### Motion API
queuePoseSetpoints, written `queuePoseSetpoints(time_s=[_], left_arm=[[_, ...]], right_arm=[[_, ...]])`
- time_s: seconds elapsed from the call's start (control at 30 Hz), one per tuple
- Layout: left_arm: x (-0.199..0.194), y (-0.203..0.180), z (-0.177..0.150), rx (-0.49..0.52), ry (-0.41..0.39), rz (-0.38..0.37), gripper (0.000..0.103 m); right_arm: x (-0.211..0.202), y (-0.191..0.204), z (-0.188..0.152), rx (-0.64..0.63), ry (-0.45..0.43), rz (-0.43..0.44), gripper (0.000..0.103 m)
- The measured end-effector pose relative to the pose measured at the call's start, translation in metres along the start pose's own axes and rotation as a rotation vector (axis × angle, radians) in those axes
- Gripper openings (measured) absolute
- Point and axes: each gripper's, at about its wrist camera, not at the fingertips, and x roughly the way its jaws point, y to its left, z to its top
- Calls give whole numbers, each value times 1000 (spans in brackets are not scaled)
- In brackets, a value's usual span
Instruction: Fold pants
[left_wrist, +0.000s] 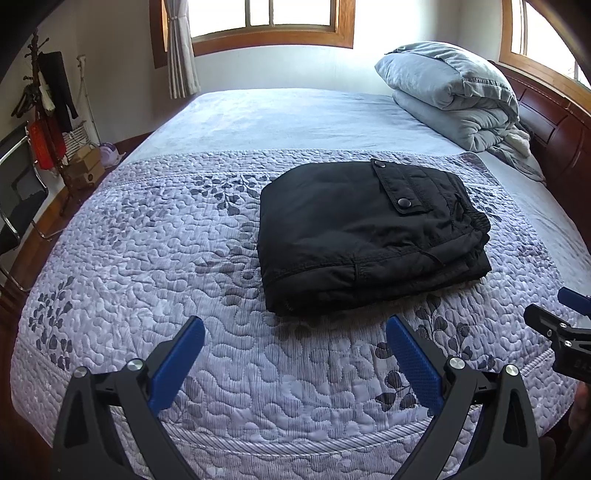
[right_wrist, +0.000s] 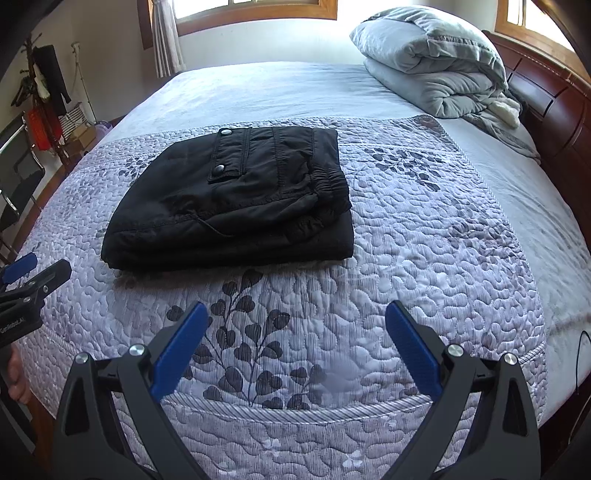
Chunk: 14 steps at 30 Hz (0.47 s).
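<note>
In the left wrist view, the pants (left_wrist: 369, 232) lie as a compact black bundle on the quilted bedspread (left_wrist: 147, 258) of the bed, already folded into several layers. They lie ahead of the left gripper (left_wrist: 295, 332) and to its right side, with a clear strip of bedspread between the fingers (left_wrist: 177, 362) and the nearest edge of the cloth. These fingers are spread wide and hold nothing. The waistband end with the pocket flap (left_wrist: 399, 188) points to the right, the smooth folded edge to the left, so the long axis of the bundle runs roughly across the view. At the right border, the right gripper (left_wrist: 565, 314) is partly visible, near the right front corner of the bundle.

In the right wrist view, the same pants (right_wrist: 229, 206) lie ahead and to the left of the right gripper (right_wrist: 295, 325). Its fingers (right_wrist: 413, 350) are also spread wide, with nothing between them, above the leaf pattern of the bedspread (right_wrist: 424, 240). The left gripper (right_wrist: 22, 277) shows at the left border, close to the left front corner of the bundle.

The bundle therefore lies between the two grippers, a little forward of both, and neither seems clearly nearer. I judge the folding to be finished or nearly so; any further move would reach forward and inward from each side.
</note>
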Motion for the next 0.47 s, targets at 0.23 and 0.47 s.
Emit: queuePoseSetpoints(time_s=[0.23,0.47], left_arm=[[3,0,0,-7,14,-9,99],[8,-2,-1,-8,49,-35,99]], right_arm=[[2,-2,-1,6,5,-1,97],[4,-4,-2,11,10,-1,97]])
